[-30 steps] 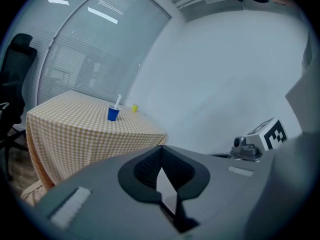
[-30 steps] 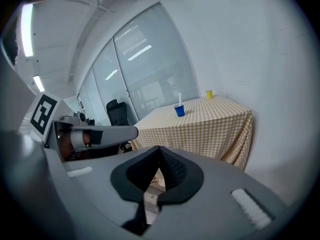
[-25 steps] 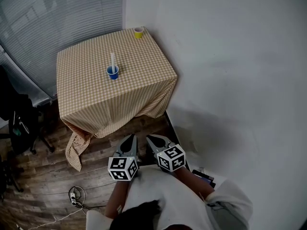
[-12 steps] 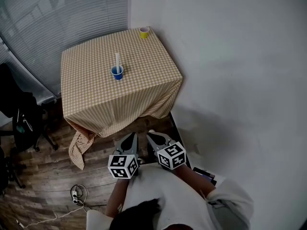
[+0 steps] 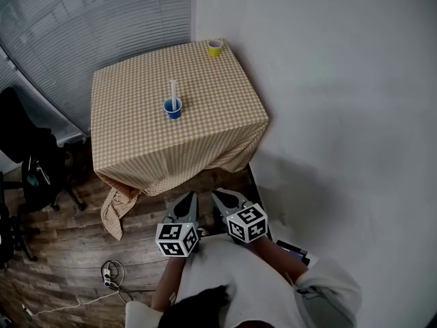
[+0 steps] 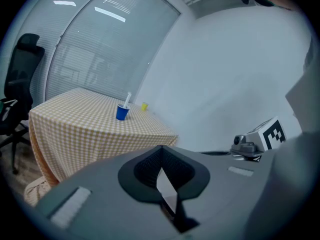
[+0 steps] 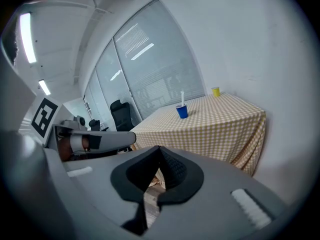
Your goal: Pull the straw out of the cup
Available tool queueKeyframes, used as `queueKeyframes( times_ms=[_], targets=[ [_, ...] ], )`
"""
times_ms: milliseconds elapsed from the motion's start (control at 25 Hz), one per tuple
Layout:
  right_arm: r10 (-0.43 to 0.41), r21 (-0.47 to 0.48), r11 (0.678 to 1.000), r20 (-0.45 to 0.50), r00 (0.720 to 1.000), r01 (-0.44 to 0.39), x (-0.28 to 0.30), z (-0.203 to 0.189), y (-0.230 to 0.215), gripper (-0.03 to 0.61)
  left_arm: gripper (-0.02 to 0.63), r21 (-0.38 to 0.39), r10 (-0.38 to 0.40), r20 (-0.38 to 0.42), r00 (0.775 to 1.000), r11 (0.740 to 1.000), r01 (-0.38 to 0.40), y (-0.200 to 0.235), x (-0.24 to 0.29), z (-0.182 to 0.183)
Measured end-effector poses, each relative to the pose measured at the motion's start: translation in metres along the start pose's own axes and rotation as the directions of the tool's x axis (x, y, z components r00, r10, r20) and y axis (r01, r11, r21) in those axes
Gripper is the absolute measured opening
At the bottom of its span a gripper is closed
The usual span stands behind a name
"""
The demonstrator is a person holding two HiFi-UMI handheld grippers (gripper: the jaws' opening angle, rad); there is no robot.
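A blue cup [image 5: 173,108] with a white straw [image 5: 173,91] standing in it sits near the middle of a table under a yellow checked cloth [image 5: 143,142]. Both grippers are held close to the person's body, well short of the table. The left gripper [image 5: 186,198] and the right gripper [image 5: 222,197] are side by side, both shut and empty. In the left gripper view the cup [image 6: 122,112] and straw [image 6: 128,99] are far ahead of the shut left gripper [image 6: 162,146]. The right gripper view shows the cup [image 7: 182,111] far beyond the shut right gripper [image 7: 159,147].
A small yellow cup [image 5: 214,48] stands at the table's far corner by the white wall [image 5: 341,101]. A black office chair [image 5: 31,173] is left of the table. A cable [image 5: 109,279] lies on the wooden floor. Blinds [image 5: 82,26] cover the window behind the table.
In the head view the table and cup have drifted down and to the right as the person moved closer. Both grippers stay shut, side by side.
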State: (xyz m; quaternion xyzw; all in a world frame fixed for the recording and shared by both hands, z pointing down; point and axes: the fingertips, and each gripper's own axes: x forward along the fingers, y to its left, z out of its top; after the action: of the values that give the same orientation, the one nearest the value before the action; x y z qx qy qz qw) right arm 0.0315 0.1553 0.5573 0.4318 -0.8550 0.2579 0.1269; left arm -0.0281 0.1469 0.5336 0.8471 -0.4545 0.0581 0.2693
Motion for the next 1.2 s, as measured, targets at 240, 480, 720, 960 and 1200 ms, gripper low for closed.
queueKeyframes(
  times_ms=[240, 480, 720, 960, 1200],
  targets=[
    [0.006, 0.034, 0.999, -0.024, 1.0, -0.005, 0.011, 0.006, -0.025, 0.006, 0.014, -0.035, 0.015, -0.021, 1.0, 0.999, -0.016, 0.004, 0.025, 0.001],
    [0.02, 0.053, 0.998, -0.042, 0.999, -0.018, 0.03, 0.022, -0.054, 0.006, 0.014, -0.055, 0.037, -0.032, 0.999, 0.998, -0.039, 0.013, 0.055, 0.01],
    [0.051, 0.061, 0.997, -0.053, 0.997, -0.048, 0.051, 0.043, -0.083, 0.006, 0.014, -0.04, 0.063, -0.066, 0.996, 0.997, -0.065, 0.019, 0.088, 0.021],
    [0.103, 0.062, 0.993, -0.063, 0.993, -0.099, 0.075, 0.062, -0.103, 0.006, 0.014, -0.045, 0.136, -0.061, 0.989, 0.989, -0.139, 0.034, 0.103, 0.037],
    [0.154, 0.038, 0.988, -0.066, 0.986, -0.151, 0.092, 0.078, -0.119, 0.006, 0.012, -0.039, 0.2, -0.049, 0.979, 0.979, -0.202, 0.042, 0.119, 0.049]
  ],
)
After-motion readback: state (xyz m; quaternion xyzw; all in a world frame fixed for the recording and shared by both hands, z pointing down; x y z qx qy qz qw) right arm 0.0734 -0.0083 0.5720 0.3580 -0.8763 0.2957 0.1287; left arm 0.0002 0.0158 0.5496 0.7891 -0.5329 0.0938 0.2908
